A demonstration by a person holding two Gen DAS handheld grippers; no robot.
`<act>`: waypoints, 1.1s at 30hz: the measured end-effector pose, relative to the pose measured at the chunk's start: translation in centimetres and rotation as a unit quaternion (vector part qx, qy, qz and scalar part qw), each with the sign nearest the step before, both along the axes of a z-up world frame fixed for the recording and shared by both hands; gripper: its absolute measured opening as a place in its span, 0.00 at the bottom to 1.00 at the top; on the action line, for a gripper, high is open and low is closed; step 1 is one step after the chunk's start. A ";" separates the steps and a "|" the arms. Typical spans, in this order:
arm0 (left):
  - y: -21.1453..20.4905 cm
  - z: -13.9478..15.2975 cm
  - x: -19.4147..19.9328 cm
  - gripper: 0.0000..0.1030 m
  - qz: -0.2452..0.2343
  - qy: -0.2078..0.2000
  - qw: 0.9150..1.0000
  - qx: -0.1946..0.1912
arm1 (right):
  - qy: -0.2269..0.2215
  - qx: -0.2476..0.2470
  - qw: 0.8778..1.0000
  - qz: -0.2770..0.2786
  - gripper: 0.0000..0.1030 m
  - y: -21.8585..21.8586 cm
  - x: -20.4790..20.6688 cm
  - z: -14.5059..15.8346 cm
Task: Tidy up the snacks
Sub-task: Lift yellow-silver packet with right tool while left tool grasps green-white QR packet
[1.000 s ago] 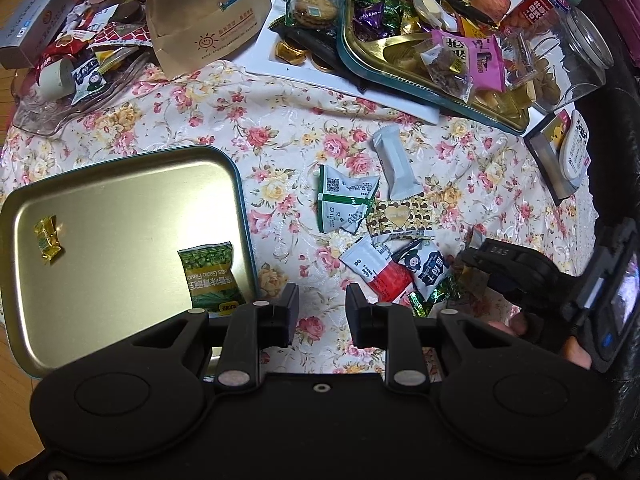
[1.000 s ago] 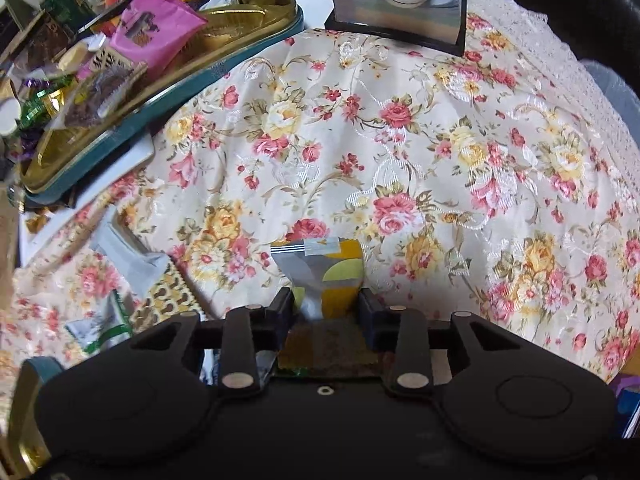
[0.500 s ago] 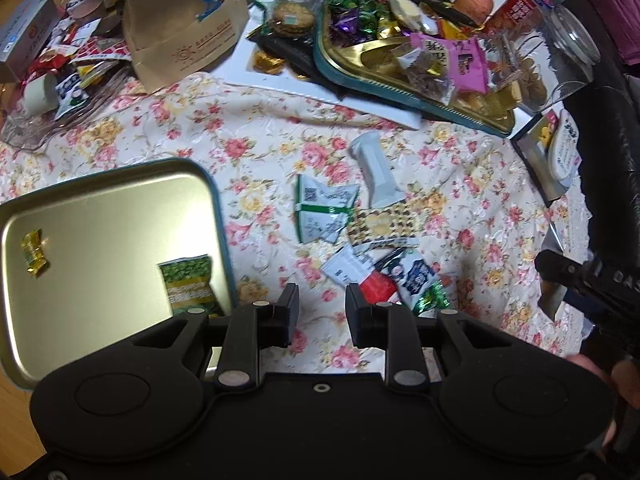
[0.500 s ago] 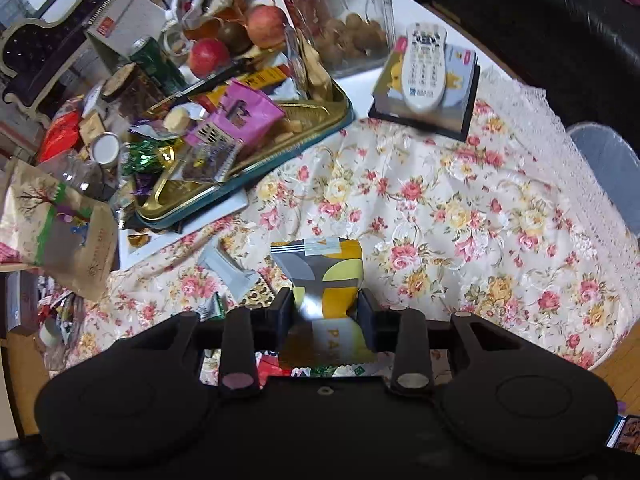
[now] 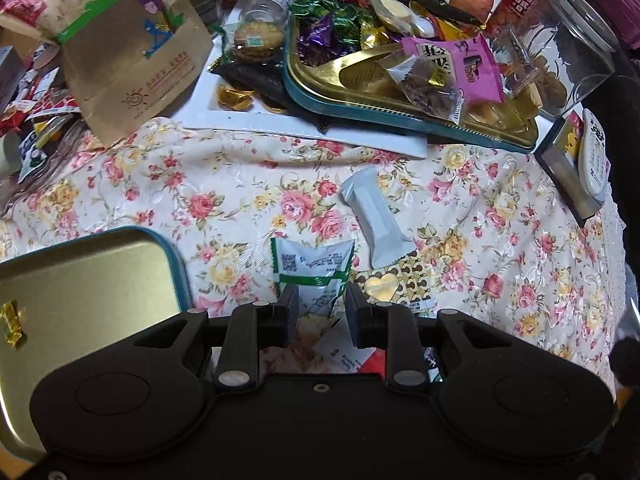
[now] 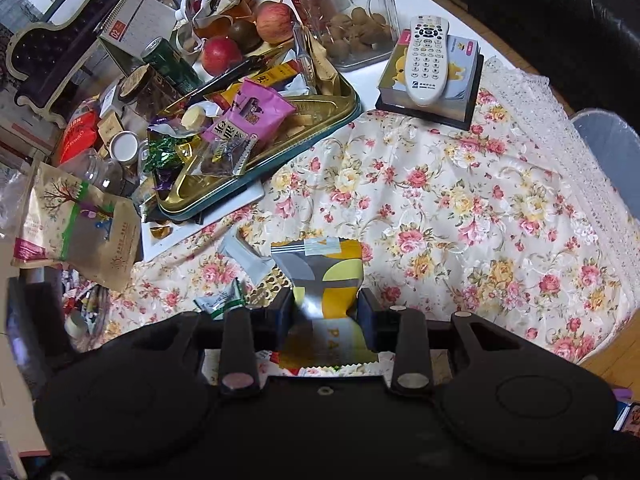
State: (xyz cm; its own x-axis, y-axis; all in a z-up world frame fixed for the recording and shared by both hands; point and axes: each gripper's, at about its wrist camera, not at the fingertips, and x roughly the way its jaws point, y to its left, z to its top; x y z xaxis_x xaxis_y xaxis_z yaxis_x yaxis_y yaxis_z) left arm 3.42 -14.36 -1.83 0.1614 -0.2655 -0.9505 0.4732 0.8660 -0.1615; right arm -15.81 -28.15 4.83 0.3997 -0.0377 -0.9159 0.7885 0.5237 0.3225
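Note:
My left gripper (image 5: pixel 322 310) hangs low over the floral tablecloth, jaws apart. The lower tip of a white-and-green snack packet (image 5: pixel 312 264) lies between its fingers, and neither pad presses on it. A white wrapped bar (image 5: pixel 376 220) and a brown heart-print packet (image 5: pixel 384 284) lie just right of it. A gold tray with a teal rim (image 5: pixel 176 264) sits at the left and holds a yellow candy (image 5: pixel 10 322). High above the table, my right gripper (image 6: pixel 325 310) is shut on a yellow-and-grey foil packet (image 6: pixel 320 272).
A heaped gold tray of sweets (image 5: pixel 400 116) stands at the back, with a paper bag (image 5: pixel 132 48) to its left and a glass jar (image 5: pixel 572 52) to its right. A remote control (image 6: pixel 428 64) rests on a box. The tablecloth's lace edge (image 6: pixel 592 184) runs down the right.
My left gripper moved right and down from the gold tray onto the snack pile, so the white-and-green packet now sits between its fingers. My right gripper rose off the table with the yellow-and-grey packet.

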 end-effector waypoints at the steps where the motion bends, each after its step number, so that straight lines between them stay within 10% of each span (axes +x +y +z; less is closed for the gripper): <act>1: -0.3 -0.1 0.2 0.34 -0.006 0.000 1.000 -0.003 | -0.004 0.009 1.000 0.001 0.36 -0.1 -0.1 0.1; 14: -1.9 -3.7 1.8 0.35 0.012 0.001 0.999 0.042 | -0.005 0.036 0.999 -0.026 0.36 -0.7 -0.4 0.1; 33: -2.0 -6.0 2.0 0.56 0.047 0.047 0.998 0.013 | 0.021 0.039 0.999 -0.011 0.36 0.7 1.4 -1.2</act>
State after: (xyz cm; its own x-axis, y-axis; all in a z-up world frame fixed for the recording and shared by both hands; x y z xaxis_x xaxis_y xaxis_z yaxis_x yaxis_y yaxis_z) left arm 5.38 -16.35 -7.80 0.0954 -0.2276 -0.9691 0.3728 0.9108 -0.1773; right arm -14.42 -27.44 3.67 0.3609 0.0272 -0.9322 0.8129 0.4808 0.3288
